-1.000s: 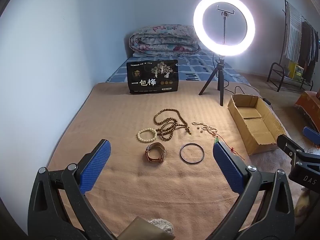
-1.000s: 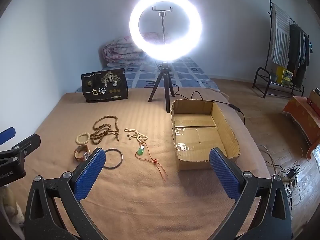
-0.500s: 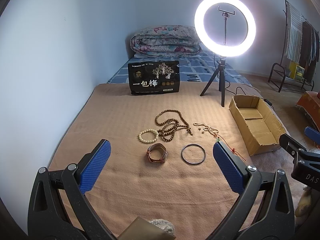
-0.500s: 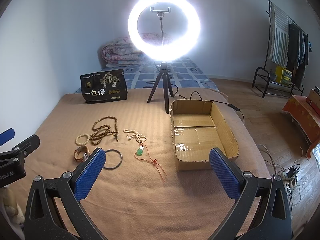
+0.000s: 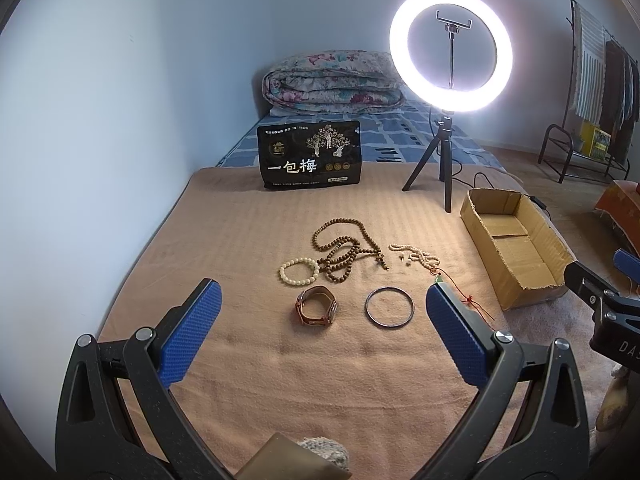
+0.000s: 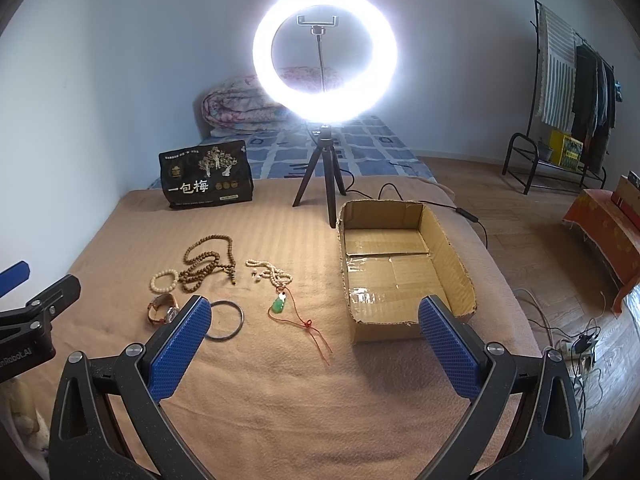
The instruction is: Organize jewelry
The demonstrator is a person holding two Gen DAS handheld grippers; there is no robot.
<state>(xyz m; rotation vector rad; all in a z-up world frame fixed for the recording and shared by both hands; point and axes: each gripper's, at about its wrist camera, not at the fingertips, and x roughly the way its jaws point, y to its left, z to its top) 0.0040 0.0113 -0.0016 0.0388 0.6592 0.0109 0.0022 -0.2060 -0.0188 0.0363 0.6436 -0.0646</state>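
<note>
Jewelry lies on a tan blanket: a brown-strap watch (image 5: pixel 317 311), a dark metal bangle (image 5: pixel 389 306), a white bead bracelet (image 5: pixel 299 271), a long brown bead necklace (image 5: pixel 345 249), a white bead string (image 5: pixel 416 255) and a green pendant on red cord (image 6: pixel 279 305). An open cardboard box (image 6: pixel 394 268) stands to their right. My left gripper (image 5: pixel 320 336) is open and empty, held above the blanket short of the watch and bangle. My right gripper (image 6: pixel 316 340) is open and empty, near the pendant cord and the box's front.
A lit ring light on a black tripod (image 5: pixel 446 160) stands behind the jewelry. A black snack bag (image 5: pixel 310 156) stands at the back. A folded quilt (image 5: pixel 332 84) lies beyond it. The wall is at the left; a clothes rack (image 6: pixel 560 92) and floor cables are at the right.
Both views have shifted only slightly; the jewelry sits a little lower and nearer in the left wrist view. Both grippers stay open and nothing on the blanket has moved.
</note>
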